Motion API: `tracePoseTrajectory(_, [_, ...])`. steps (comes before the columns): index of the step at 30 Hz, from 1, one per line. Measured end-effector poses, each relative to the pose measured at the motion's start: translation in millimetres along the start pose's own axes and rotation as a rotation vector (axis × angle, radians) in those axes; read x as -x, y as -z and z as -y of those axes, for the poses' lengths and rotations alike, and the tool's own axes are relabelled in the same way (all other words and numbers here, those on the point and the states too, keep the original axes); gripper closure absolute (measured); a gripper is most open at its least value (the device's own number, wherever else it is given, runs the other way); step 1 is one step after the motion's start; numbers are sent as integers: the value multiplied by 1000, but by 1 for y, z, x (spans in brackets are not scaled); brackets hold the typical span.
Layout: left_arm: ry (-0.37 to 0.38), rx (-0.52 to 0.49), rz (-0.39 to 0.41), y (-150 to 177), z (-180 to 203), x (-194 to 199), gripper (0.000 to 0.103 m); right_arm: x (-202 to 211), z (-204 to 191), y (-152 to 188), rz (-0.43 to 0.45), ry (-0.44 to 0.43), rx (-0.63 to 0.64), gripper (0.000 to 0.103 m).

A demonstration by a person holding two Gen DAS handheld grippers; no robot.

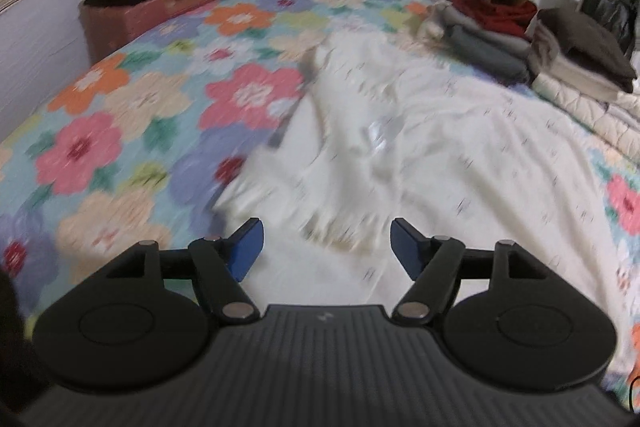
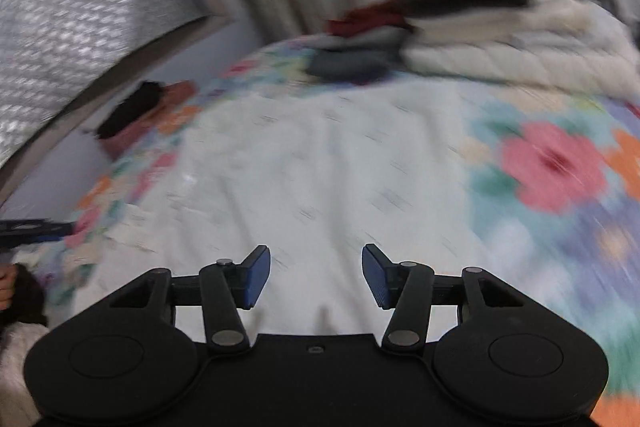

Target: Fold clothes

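Lying spread on the floral bedspread (image 1: 120, 115), the white garment (image 1: 420, 155) seems flat, though blurred; left gripper (image 1: 326, 247) and right gripper (image 2: 316, 275) gape above it, holding nothing.

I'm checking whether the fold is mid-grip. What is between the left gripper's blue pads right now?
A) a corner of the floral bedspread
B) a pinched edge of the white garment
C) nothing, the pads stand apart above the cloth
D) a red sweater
C: the left gripper has its pads wide apart with nothing pinched, and the white garment lies spread below on the floral bedspread.
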State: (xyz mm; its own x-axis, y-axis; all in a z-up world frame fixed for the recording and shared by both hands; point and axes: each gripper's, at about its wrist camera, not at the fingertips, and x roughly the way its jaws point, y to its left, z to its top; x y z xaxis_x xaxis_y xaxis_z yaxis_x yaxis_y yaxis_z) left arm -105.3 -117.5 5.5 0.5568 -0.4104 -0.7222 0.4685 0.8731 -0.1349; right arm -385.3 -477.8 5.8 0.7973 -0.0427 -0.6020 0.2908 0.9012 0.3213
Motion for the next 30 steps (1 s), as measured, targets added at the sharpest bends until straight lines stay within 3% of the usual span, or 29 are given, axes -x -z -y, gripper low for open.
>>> tracePoseTrajectory(3, [32,-8,23,-22,15,-13,33,-30,-36,-44,-47,-60,120,44])
tracePoseTrajectory(6, [48,-12,44,-44,23,-29,32,-70,-71,-89,-158,-112,251,41])
tracePoseTrajectory(10, [58,2,46,-73,25,-63,31,-134,-99,-146,-271,-109,299,41])
tracePoseTrajectory(14, [87,42,43,-97,19,-111,31,-215,-100,-181,-279,-87,249,41])
tracePoseTrajectory(19, [124,81,62,-116,9,-175,31,-282,-66,-197,-233,-102,53,41])
tracePoseTrajectory(23, [164,139,61,-110,-13,-207,31,-325,-49,-207,-212,-95,-39,41])
tracePoseTrajectory(30, [132,155,17,-92,-42,-236,31,-387,-29,-228,-214,-4,-61,40])
